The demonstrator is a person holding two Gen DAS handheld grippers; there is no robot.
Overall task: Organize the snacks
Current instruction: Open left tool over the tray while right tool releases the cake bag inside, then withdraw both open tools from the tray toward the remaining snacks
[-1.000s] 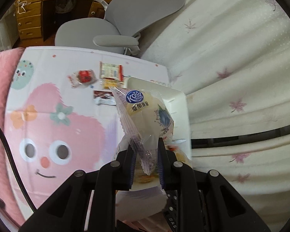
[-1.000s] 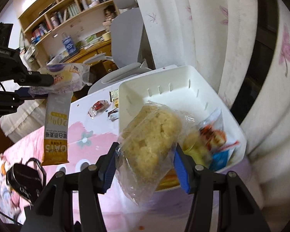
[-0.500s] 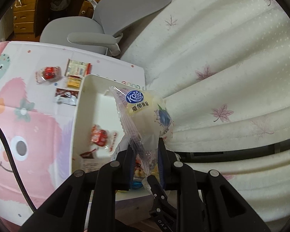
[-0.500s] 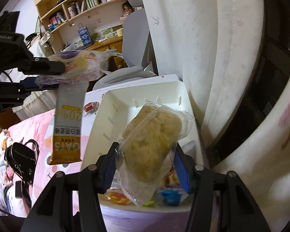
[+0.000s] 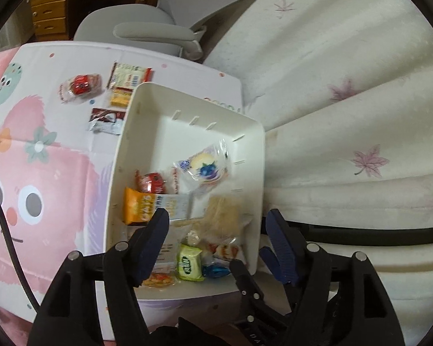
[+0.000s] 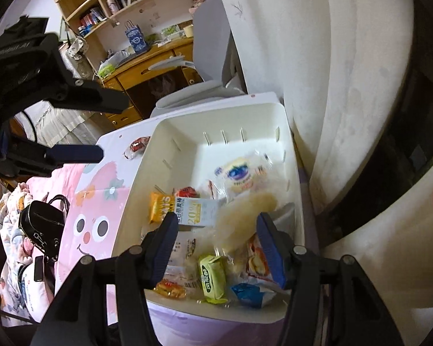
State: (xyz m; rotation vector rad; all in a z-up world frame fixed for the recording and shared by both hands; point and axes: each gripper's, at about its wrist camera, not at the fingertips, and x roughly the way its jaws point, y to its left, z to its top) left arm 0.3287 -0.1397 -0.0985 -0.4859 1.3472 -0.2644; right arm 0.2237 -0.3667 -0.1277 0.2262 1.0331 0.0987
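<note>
Cream curtains [image 5: 346, 92] with leaf prints hang close along one side of a desk [image 5: 43, 173] covered by a pink cartoon cloth, with a grey chair [image 5: 147, 26] beyond its far end. A white bin [image 5: 130, 121] is set at the desk corner, its far wall just beside the curtain. Inside it are seen a blueberry bun packet [image 5: 206, 167], blurred, a yellow cake bag [image 5: 222, 216], an orange oat bar [image 5: 147, 206], a red candy [image 5: 148, 181], a green wrapped sweet [image 5: 190, 262] and a blue wrapper [image 5: 216, 271]; the far half of the bin floor is bare. Four snacks are left on the cloth beside the bin's far corner: a red packet [image 5: 80, 85], a cream wafer pack [image 5: 130, 76], a small yellow pack [image 5: 119, 98] and a brown-and-silver wrapper [image 5: 105, 119]. The left gripper [image 5: 216, 225] is held above the near part of the bin, spread wide with nothing between its fingers. The right gripper [image 6: 216, 230] is likewise spread wide and empty over the bin.
</note>
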